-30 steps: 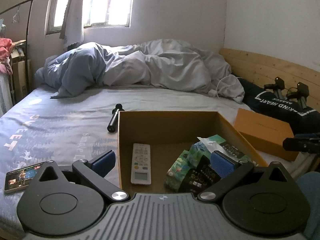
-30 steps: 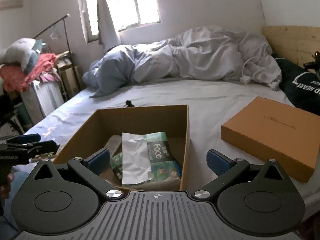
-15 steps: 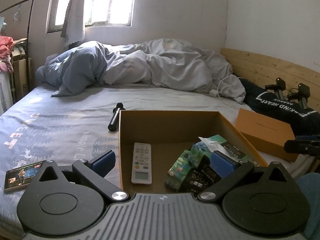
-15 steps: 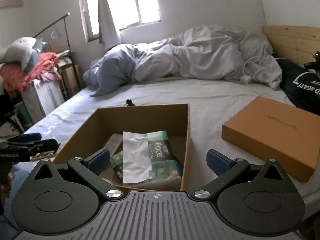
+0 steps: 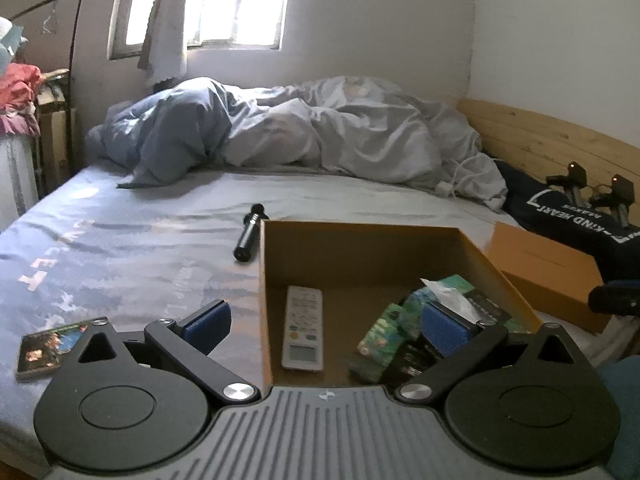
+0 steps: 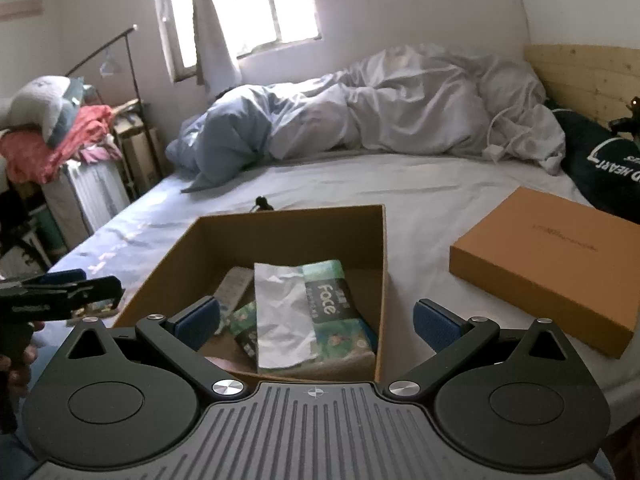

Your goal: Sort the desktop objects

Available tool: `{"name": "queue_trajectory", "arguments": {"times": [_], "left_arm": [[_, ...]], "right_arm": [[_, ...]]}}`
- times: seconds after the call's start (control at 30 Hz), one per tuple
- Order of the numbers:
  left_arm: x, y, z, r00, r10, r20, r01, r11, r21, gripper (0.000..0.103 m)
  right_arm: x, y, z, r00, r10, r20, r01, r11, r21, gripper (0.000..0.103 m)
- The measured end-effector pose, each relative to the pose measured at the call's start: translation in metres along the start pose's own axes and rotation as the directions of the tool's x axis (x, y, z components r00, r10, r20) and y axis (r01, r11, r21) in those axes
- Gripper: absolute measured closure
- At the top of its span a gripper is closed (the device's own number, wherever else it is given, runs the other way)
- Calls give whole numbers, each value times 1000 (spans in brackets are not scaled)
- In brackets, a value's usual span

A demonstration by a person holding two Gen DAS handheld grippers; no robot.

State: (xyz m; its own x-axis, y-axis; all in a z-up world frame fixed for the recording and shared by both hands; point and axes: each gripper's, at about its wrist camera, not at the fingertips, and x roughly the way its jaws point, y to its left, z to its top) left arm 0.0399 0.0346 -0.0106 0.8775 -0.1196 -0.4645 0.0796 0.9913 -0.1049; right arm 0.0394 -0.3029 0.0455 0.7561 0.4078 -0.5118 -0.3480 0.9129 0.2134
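Both tools gape wide and hold nothing. The phone (image 5: 50, 345) lies on the bed just left of the left tool (image 5: 326, 326), outside the cardboard box (image 5: 360, 236); the right tool (image 6: 316, 322) is farther.

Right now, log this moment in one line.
left gripper open | right gripper open | remote, tissue packs in box | phone still out
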Motion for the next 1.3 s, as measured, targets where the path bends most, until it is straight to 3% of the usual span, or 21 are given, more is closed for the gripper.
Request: {"name": "queue_trajectory", "arguments": {"times": [0.13,0.4,0.73,0.9,0.93,1.1,1.3], "left_arm": [[3,12,5,1000,27,-13,-28,999,-31,0],[15,25,48,999,44,-2,-44,998,-53,0],[33,22,139,995,65,72,-63,998,-26,0],[44,19,178,994,54,97,-53,998,-12,0],[43,12,168,994,54,99,-54,999,-5,0],[59,10,188,995,47,87,-49,999,22,0],[95,24,197,999,42,11,-42,999,-4,0]], "right_arm": [[-1,7,12,1000,8,5,-8,1000,-19,0],[1,14,59,998,59,22,-59,998,16,0],[9,18,135,989,132,67,-138,986,95,0],[39,21,168,984,170,56,-176,978,111,0],[46,21,175,983,178,54,-183,976,115,0],[77,24,208,975,216,42,-220,967,131,0],[119,29,245,966,258,21,-258,954,152,0]]}}
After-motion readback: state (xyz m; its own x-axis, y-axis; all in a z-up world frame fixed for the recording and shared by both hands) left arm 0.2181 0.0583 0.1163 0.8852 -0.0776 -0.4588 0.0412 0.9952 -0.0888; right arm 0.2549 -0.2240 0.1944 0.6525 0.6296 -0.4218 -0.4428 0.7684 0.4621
